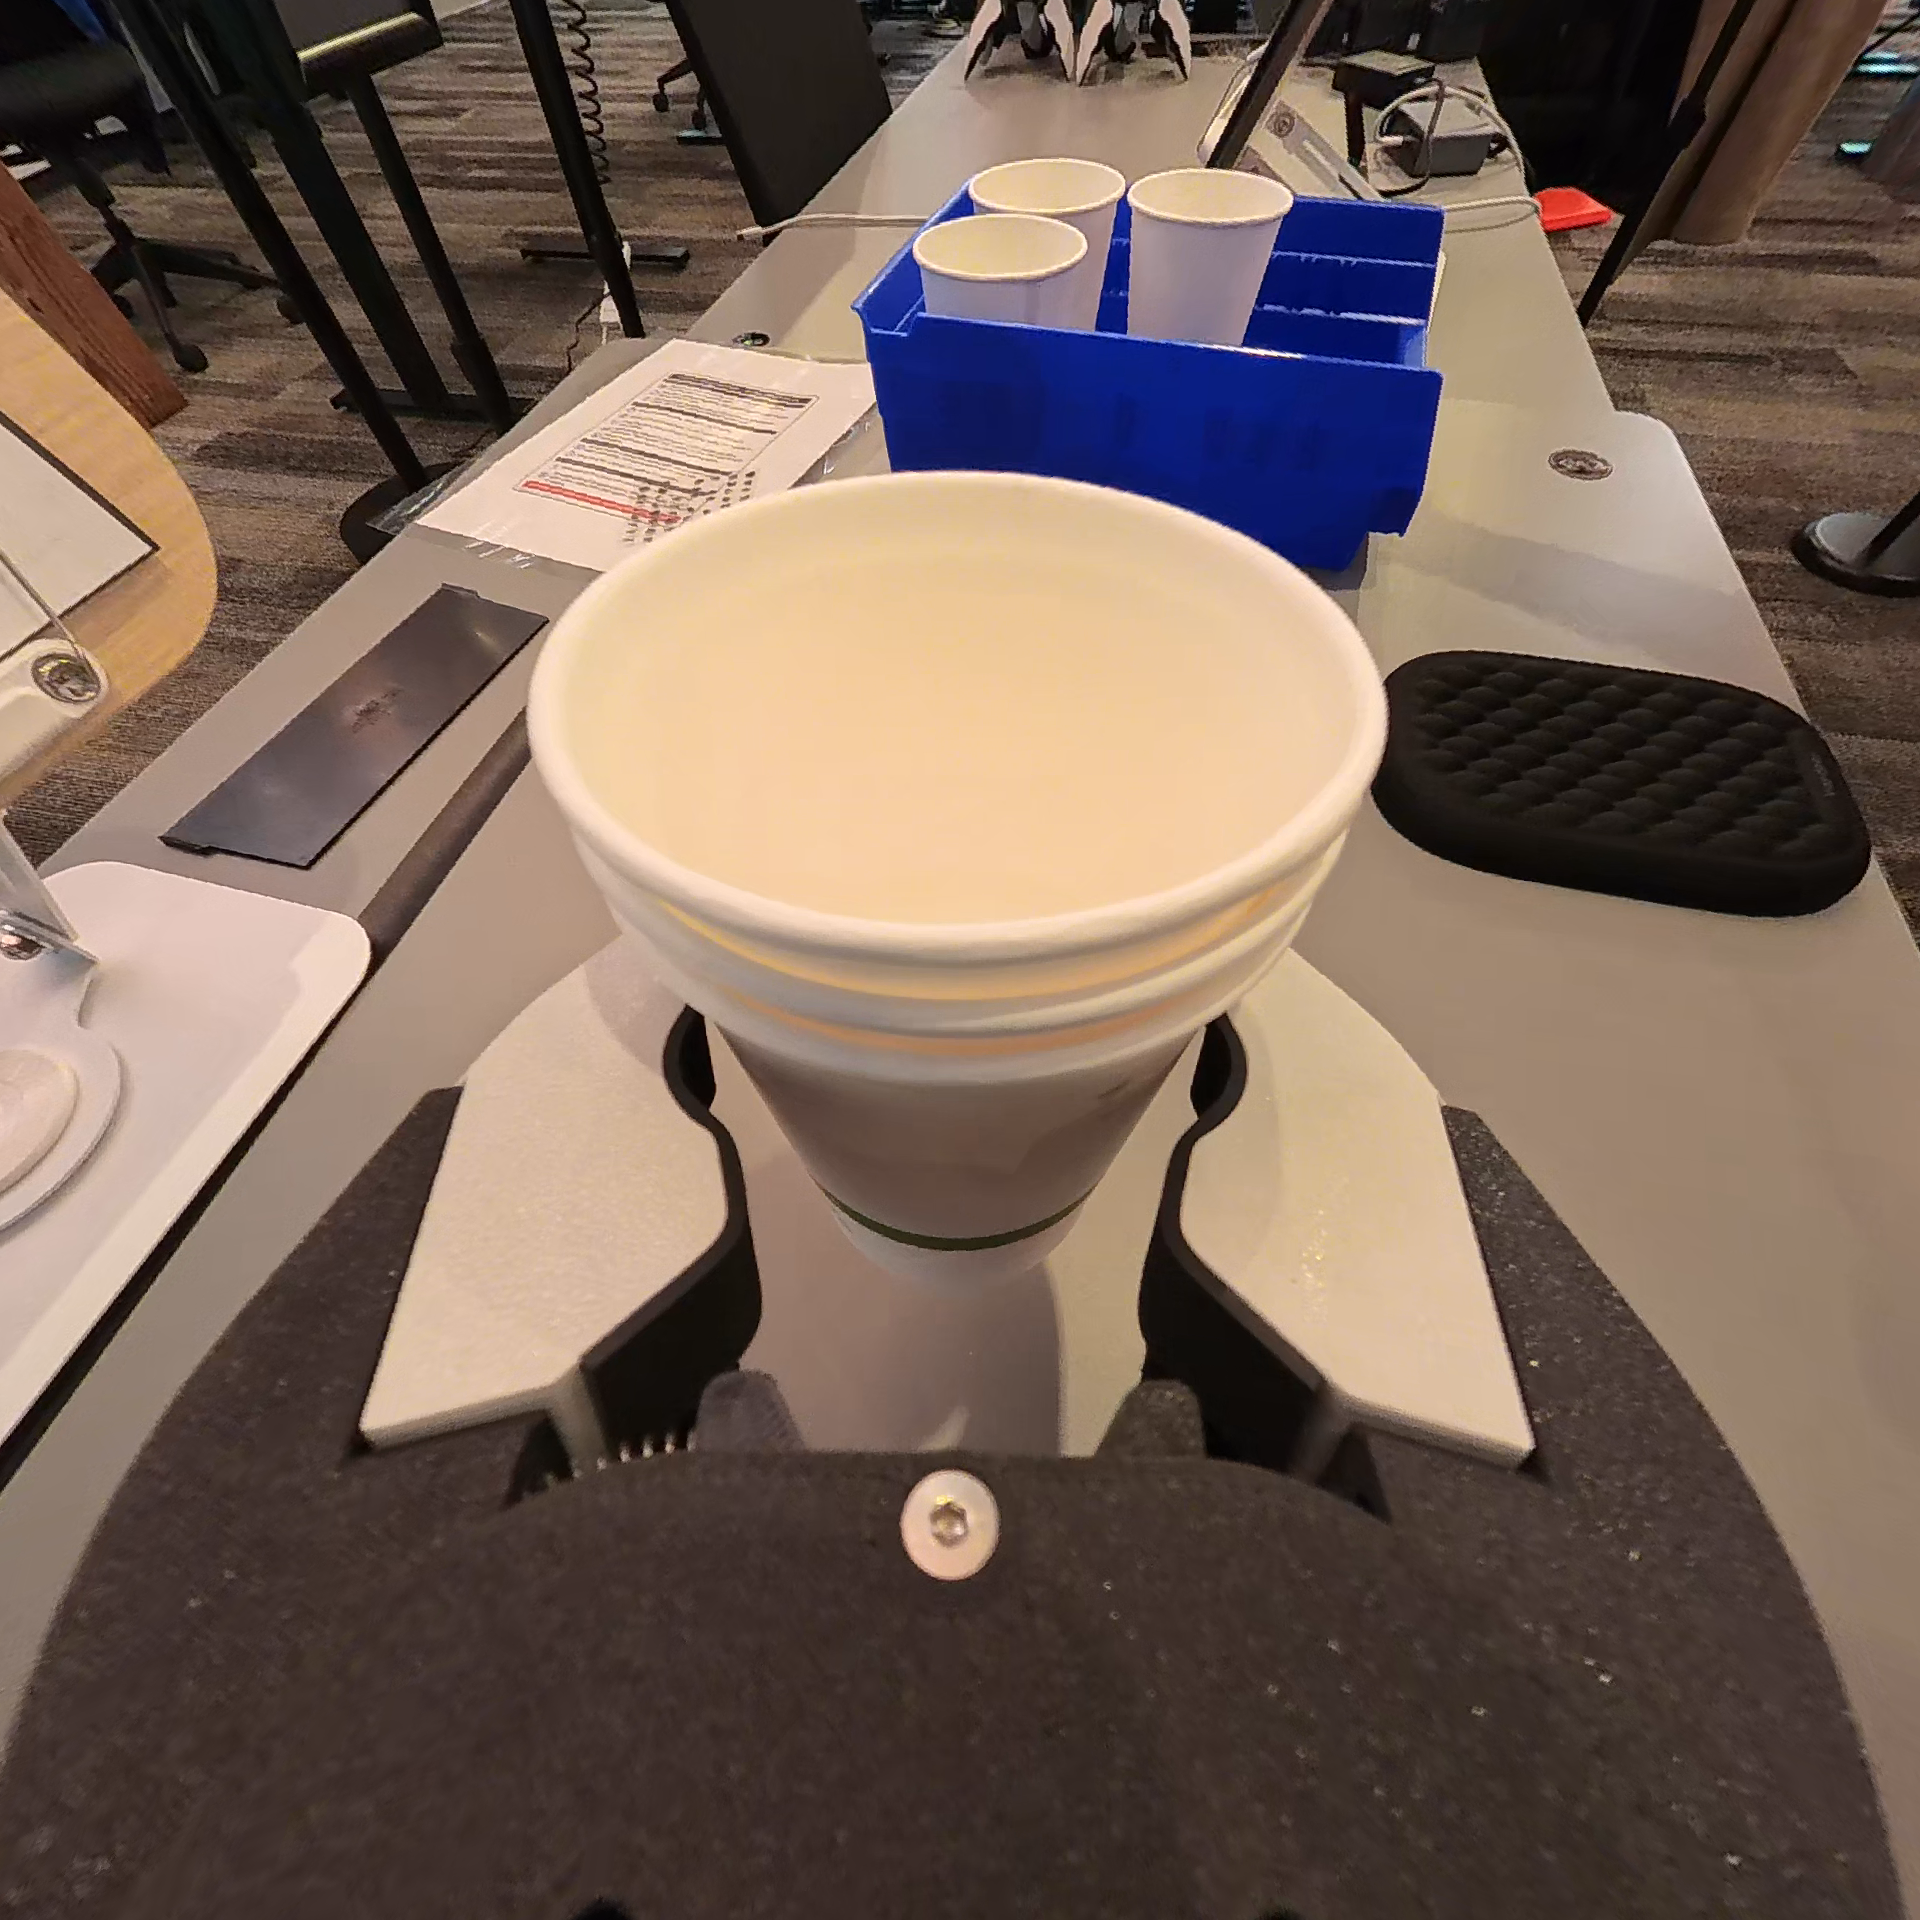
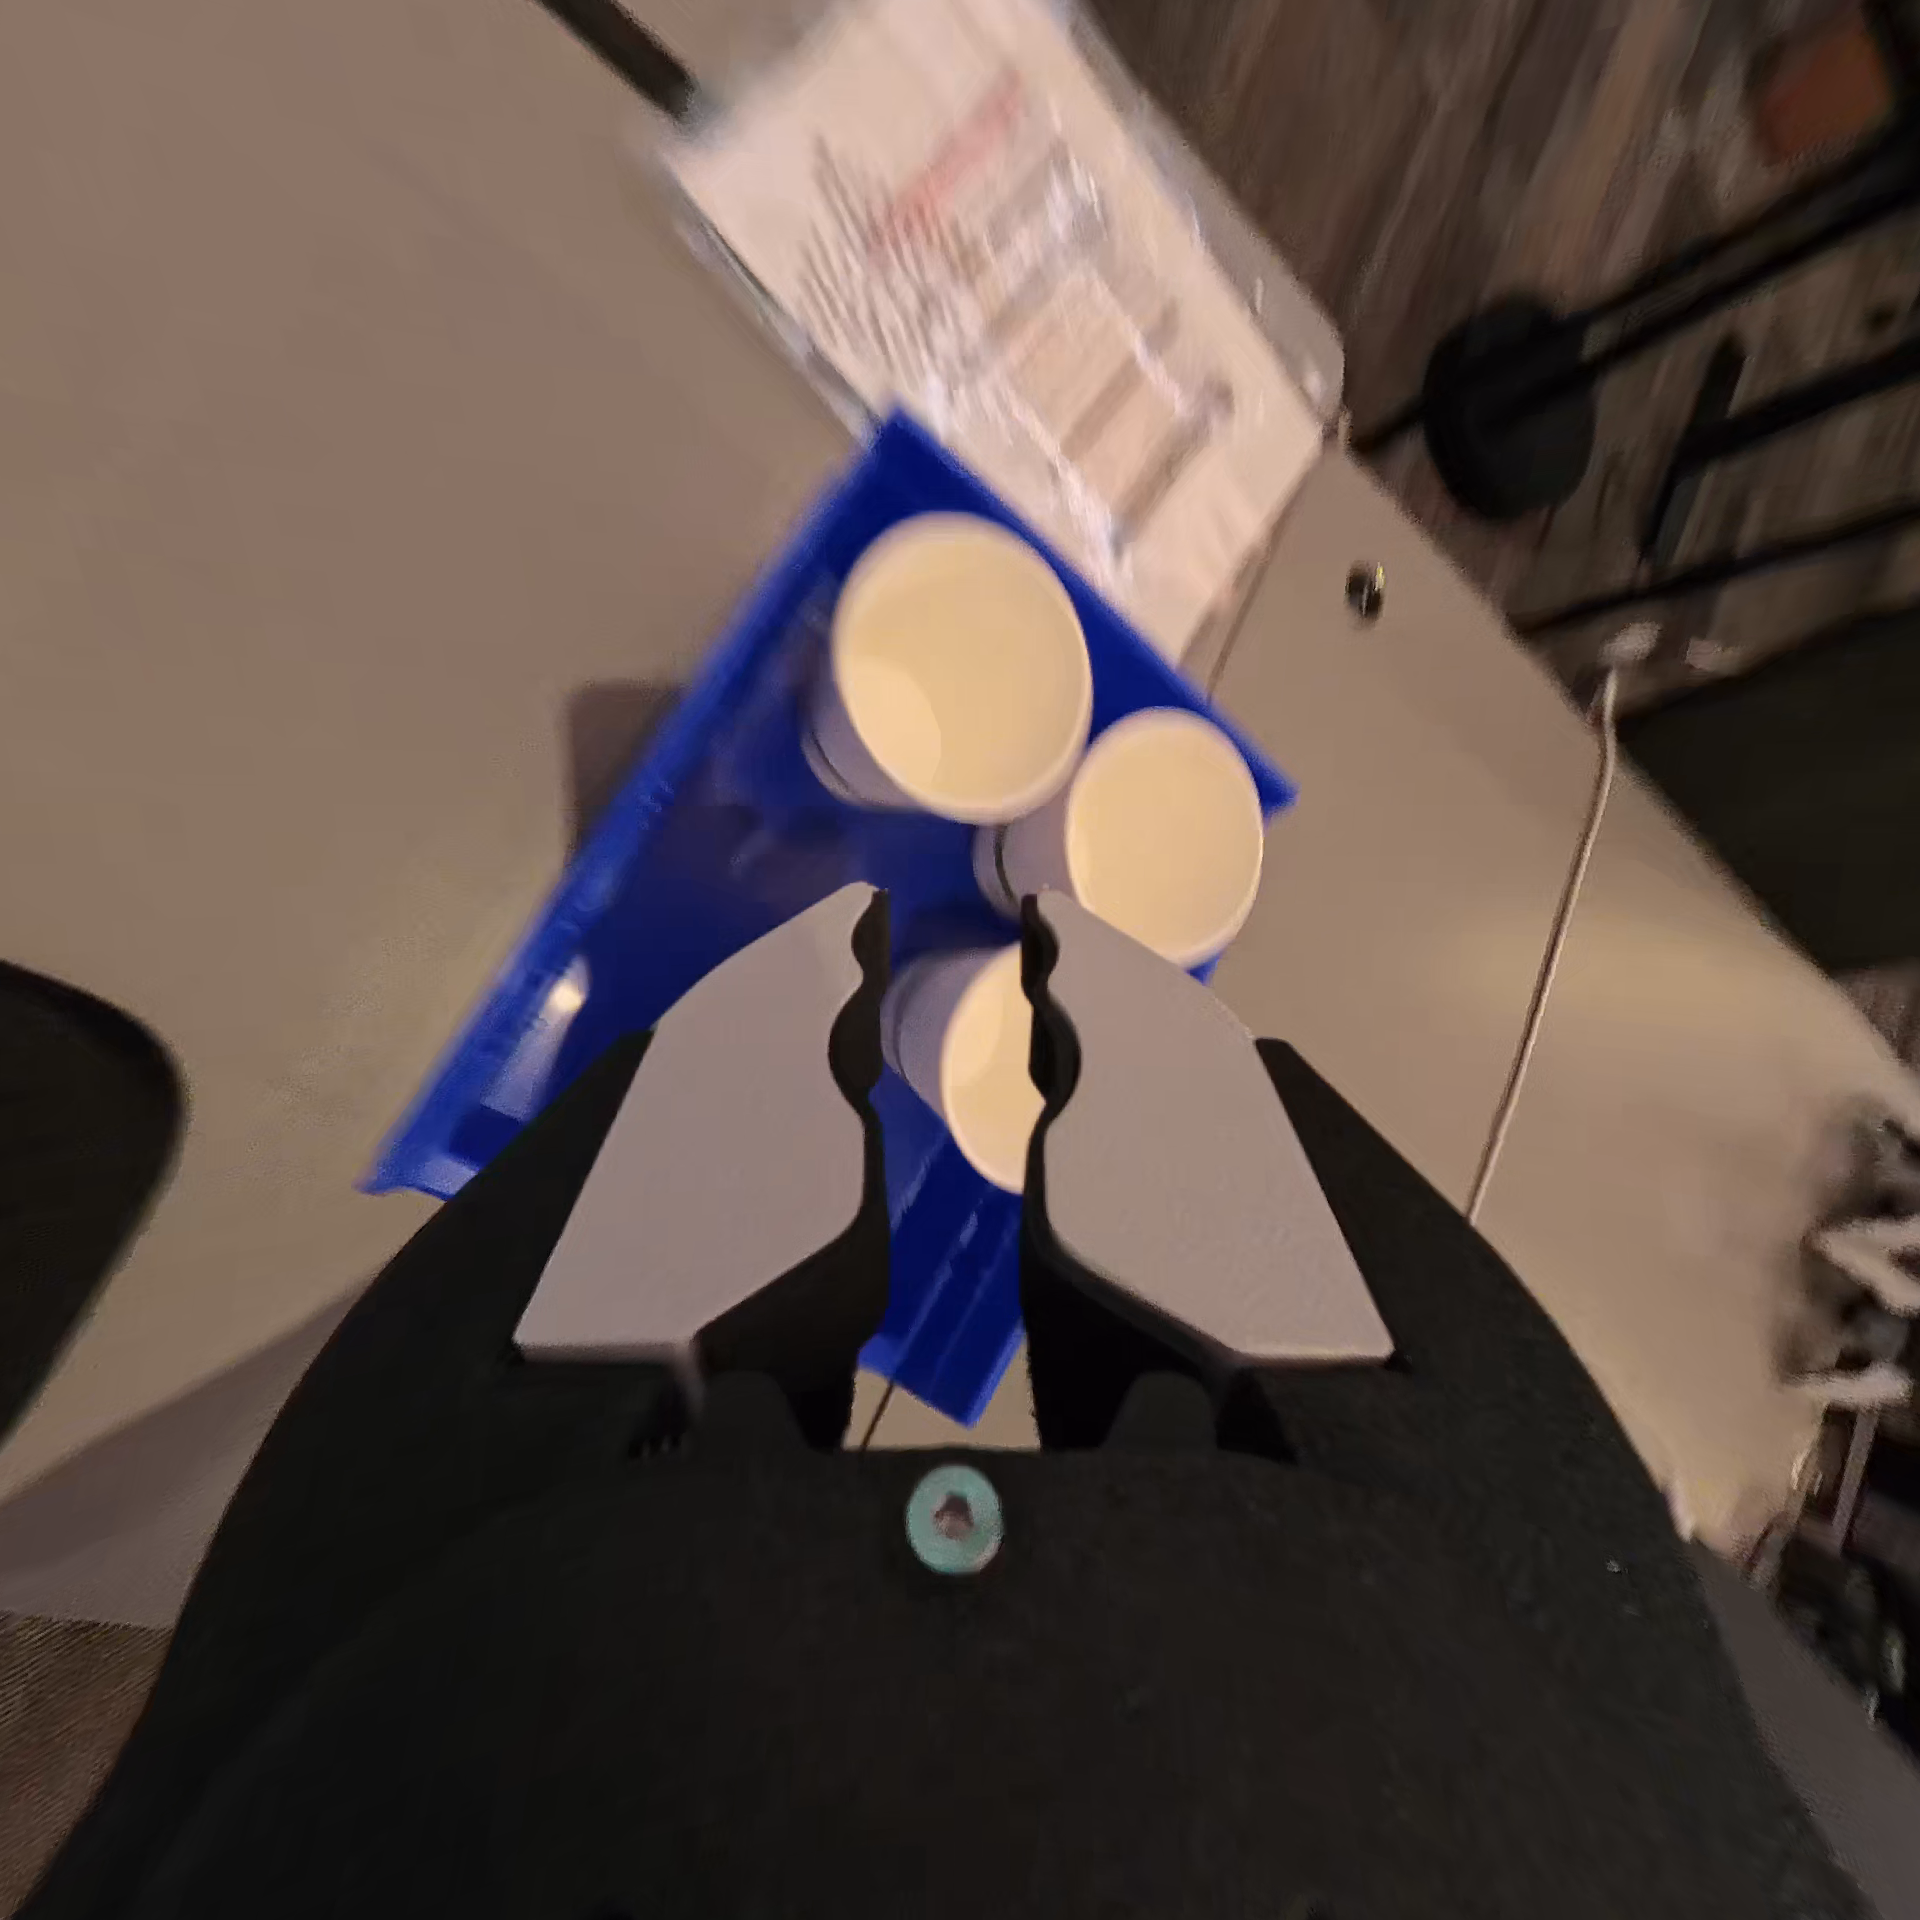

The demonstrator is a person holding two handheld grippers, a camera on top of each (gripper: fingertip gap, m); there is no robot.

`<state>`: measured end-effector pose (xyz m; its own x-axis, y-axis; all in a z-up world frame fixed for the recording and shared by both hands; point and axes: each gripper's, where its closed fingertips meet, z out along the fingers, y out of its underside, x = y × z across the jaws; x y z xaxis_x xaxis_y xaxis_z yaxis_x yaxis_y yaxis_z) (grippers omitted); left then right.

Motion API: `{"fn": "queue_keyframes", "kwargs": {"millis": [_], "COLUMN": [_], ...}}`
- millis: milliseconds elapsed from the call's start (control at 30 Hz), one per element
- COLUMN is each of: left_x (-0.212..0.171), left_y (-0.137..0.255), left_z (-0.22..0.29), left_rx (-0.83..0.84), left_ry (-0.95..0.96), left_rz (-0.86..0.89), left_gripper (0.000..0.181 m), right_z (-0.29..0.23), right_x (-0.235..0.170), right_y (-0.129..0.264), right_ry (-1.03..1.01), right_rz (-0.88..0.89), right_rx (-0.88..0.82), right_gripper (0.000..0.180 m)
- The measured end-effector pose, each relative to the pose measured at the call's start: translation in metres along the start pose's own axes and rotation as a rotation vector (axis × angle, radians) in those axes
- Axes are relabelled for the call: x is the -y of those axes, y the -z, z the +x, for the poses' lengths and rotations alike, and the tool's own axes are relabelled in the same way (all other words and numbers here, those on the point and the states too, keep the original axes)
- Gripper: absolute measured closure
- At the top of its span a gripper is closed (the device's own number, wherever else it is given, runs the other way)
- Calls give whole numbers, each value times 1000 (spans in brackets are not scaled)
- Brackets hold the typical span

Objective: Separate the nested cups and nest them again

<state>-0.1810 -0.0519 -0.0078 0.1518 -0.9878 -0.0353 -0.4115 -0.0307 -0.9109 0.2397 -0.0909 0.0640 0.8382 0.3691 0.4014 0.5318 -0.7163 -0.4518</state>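
In the left wrist view, a nested stack of white paper cups (image 1: 956, 831) stands upright between my left gripper (image 1: 956, 1039) fingers. The jaws press on its lower wall on both sides, with several rims showing near the top. Behind it, a blue bin (image 1: 1143, 426) holds three single white cups (image 1: 1205, 249). In the blurred right wrist view, my right gripper (image 2: 951, 899) hovers above the same blue bin (image 2: 665, 935), looking down. Its jaws are a narrow gap apart and hold nothing. Three cups stand in the bin below; one cup (image 2: 977, 1060) shows through the gap.
On the grey table (image 1: 1558, 1039) lie a black padded wrist rest (image 1: 1621, 779) at right, a flat black plate (image 1: 353, 717) and a printed sheet (image 1: 665, 447) at left, and a white stand base (image 1: 156, 1039) at far left. A thin cable (image 2: 1538, 987) runs beside the bin.
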Motion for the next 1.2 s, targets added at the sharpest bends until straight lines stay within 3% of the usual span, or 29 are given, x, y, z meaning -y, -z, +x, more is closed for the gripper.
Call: {"fn": "queue_keyframes", "kwargs": {"millis": [133, 200, 333, 467, 667, 1200], "left_x": [-2, -1, 1, 1, 1, 2], "left_y": [-3, -3, -2, -3, -6, -6], "left_z": [3, 5, 8, 11, 15, 15], "left_rx": [-5, -8, -12, -20, -26, -11], "left_ry": [-5, -11, -20, -21, -30, -39], "left_rz": [-9, -11, -7, -6, -10, -11], "left_gripper": [89, 90, 90, 90, 90, 90], "right_z": [-101, -168, -270, -337, -369, -377], "right_x": [123, 161, 193, 201, 207, 205], "right_y": [59, 83, 91, 74, 56, 45], "right_ry": [224, 370, 682, 860, 941, 942], "right_rz": [296, 374, 376, 327, 276, 199], "right_rx": [286, 473, 593, 641, 642, 676], "right_gripper": [157, 157, 165, 167, 171, 176]}}
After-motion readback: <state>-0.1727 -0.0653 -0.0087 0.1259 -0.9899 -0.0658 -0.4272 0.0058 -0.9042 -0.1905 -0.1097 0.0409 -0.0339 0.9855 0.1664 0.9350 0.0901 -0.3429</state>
